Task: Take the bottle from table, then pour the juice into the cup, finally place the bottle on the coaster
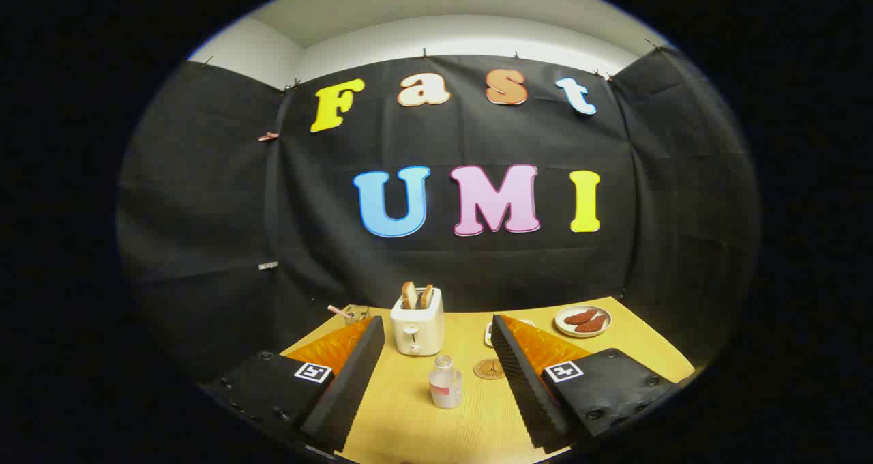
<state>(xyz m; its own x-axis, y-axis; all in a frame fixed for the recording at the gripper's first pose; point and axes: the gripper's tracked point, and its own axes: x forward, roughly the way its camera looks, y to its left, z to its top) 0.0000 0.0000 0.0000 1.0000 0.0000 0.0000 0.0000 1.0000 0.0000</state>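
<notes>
The bottle is seen standing upright on the table, between the two fingers and a little ahead of them, with the clear cup directly in front of it, touching or nearly so. The gripper is held wide, nothing being gripped. The coaster lies just beside the bottle, close to the right finger. Beyond stand a toaster and a plate of sausages. If the fingers are closed straight in, the cup could be caught or toppled with the bottle, since it stands in the approach.
</notes>
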